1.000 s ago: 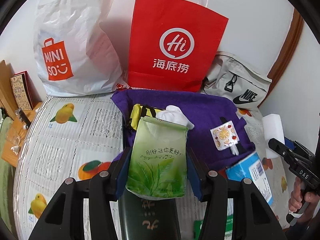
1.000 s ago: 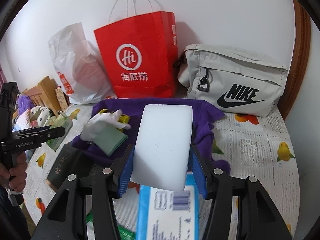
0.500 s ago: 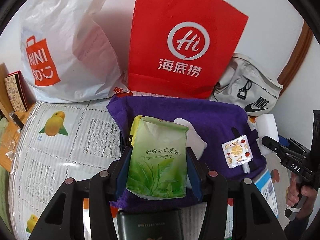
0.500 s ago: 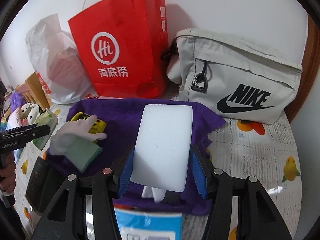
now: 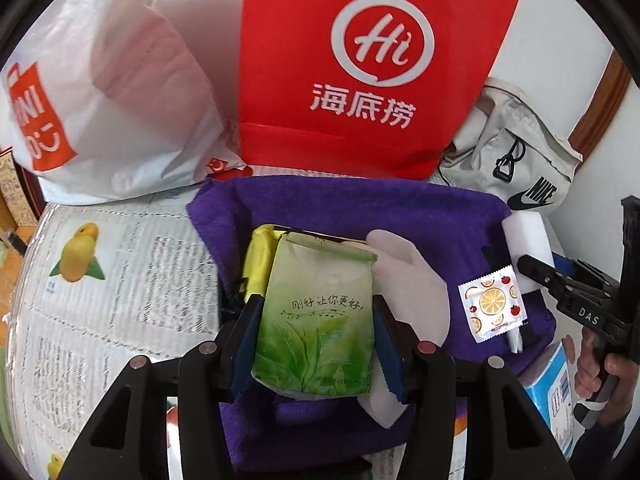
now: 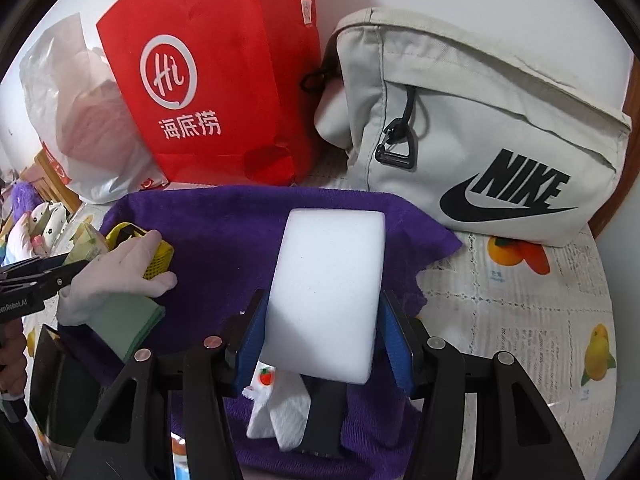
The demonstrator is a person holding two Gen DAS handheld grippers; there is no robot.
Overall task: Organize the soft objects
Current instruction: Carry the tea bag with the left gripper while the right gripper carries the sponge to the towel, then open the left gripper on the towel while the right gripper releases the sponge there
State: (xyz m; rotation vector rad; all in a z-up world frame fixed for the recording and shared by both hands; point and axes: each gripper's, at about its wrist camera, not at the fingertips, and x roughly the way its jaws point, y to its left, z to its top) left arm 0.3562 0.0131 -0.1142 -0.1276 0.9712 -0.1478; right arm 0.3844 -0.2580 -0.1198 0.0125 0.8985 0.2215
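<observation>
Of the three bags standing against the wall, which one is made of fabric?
The grey Nike bag, rightmost of the three. It has a zipper pull and stitched seams; the red Hi bag is paper, the white Miniso bag plastic.

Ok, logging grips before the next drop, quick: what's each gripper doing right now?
Left gripper: closed on the green tissue pack.
Right gripper: closed on the white sponge block.

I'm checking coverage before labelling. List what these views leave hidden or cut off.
- Yellow item, left wrist view: mostly behind the green tissue pack.
- Blue box, left wrist view: cut off at the edge.
- Black object, right wrist view: under the white sponge and crumpled tissue, unidentifiable.
- Red bag contents: hidden.
</observation>
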